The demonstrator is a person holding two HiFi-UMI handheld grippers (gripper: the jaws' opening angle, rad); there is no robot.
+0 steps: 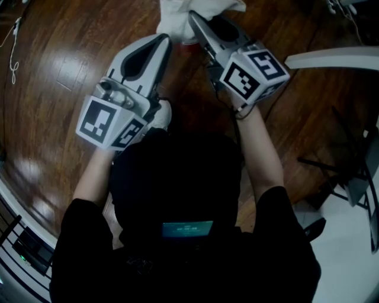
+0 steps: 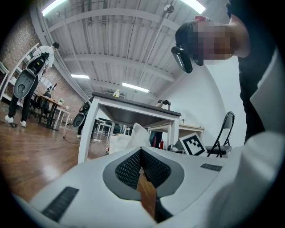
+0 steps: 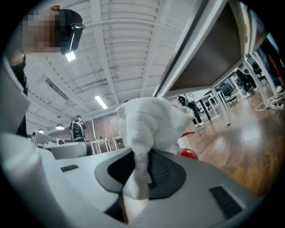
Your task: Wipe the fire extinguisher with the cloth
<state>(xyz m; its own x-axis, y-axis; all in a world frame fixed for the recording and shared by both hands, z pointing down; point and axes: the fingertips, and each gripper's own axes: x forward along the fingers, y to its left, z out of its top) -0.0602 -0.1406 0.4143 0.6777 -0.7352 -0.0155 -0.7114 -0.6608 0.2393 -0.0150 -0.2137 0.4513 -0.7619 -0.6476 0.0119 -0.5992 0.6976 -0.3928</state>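
Observation:
My right gripper (image 1: 192, 16) is shut on a white cloth (image 1: 180, 18), which bunches up past its jaws at the top of the head view. In the right gripper view the cloth (image 3: 149, 129) rises out of the shut jaws (image 3: 141, 165) and hides most of a red fire extinguisher (image 3: 189, 153) just behind it. My left gripper (image 1: 166, 41) is shut with nothing in it, close beside the right one. In the left gripper view the jaws (image 2: 141, 156) meet, and the cloth (image 2: 133, 137) and a bit of red extinguisher (image 2: 161, 144) lie ahead.
A white table (image 2: 133, 111) stands over the spot; its edge (image 1: 331, 59) shows at the right of the head view. A black folding chair (image 2: 225, 133) stands right of it. Dark wooden floor (image 1: 65, 65) lies all around. People stand far off at the left (image 2: 31, 75).

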